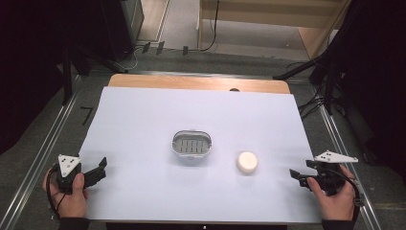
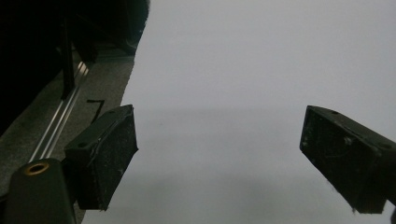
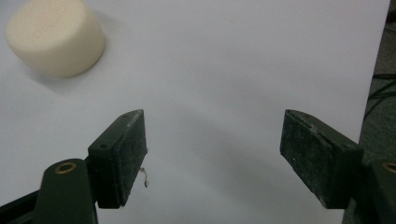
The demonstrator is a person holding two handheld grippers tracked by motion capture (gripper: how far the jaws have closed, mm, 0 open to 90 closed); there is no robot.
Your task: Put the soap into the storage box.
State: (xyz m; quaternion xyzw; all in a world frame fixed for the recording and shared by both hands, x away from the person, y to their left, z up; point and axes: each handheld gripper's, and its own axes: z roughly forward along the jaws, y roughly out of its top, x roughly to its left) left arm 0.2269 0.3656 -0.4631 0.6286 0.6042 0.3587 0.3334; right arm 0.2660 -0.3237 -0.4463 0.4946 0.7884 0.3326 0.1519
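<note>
The right hand-held gripper (image 3: 212, 158), jaws apart and empty, is judged ready to be brought round the soap (image 3: 55, 36) (untouched).

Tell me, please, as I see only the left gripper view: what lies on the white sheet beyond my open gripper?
Observer: A small metal tray with slots sits at the middle of the sheet.
Operator: Anything else near it?
Observer: A cream foam cylinder stands apart, to the tray's right.
Operator: Which gripper is closer to that?
Observer: The right gripper; its jaws are open and empty, and the cylinder lies ahead, to its upper left.
</note>
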